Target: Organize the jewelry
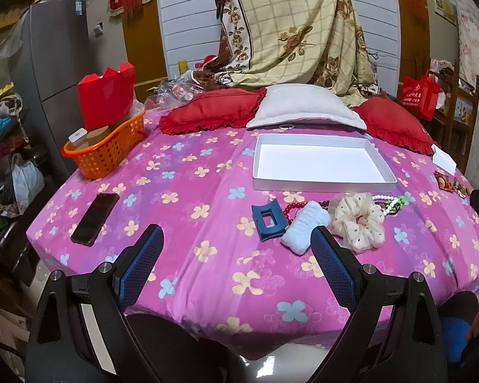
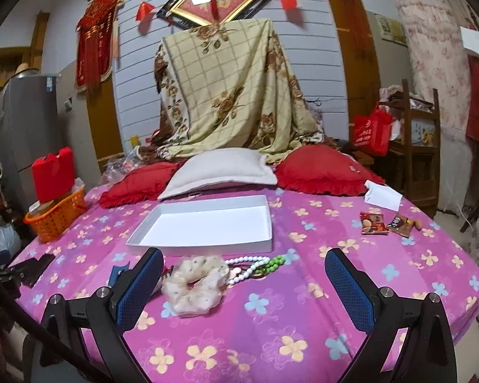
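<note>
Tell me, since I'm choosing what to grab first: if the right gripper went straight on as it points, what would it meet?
Probably the beaded bracelets, white and green, lying just before the white tray; the cream scrunchie sits left of that line. The right gripper is open; depth is uncertain.

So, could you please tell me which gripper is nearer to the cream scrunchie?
Right, probably. The cream scrunchie lies just beyond the open right gripper, beside its left finger. The open left gripper sits further left, the scrunchie past its right finger.

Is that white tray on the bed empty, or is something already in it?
Empty: the white tray shows only bare white floor in both views.
</note>
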`<state>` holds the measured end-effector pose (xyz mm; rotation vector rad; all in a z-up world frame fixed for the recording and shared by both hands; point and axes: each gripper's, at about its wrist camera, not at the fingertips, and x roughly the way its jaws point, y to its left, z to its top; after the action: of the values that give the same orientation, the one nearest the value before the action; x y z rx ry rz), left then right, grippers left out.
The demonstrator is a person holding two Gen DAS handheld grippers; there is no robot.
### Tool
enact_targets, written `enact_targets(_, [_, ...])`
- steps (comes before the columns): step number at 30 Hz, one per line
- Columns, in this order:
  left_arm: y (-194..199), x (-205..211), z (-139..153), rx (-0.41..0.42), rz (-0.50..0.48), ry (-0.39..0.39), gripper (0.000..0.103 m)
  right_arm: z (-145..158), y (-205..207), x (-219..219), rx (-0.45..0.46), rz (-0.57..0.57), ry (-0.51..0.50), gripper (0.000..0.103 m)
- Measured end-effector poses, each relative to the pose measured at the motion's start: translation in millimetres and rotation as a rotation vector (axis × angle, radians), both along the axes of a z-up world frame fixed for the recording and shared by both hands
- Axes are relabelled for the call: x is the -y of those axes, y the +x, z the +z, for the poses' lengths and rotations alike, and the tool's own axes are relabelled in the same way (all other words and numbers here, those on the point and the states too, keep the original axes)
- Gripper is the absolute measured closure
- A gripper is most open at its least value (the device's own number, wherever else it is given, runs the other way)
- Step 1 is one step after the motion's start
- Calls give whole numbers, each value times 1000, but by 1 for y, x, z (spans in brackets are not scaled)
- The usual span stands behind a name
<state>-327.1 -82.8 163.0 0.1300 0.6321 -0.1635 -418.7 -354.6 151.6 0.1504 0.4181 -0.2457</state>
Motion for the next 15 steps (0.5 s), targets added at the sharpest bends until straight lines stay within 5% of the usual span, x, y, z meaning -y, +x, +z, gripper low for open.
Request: enact_targets(15, [1, 1, -6, -25, 3, 4, 9, -12, 10, -19, -78, 49, -9, 3])
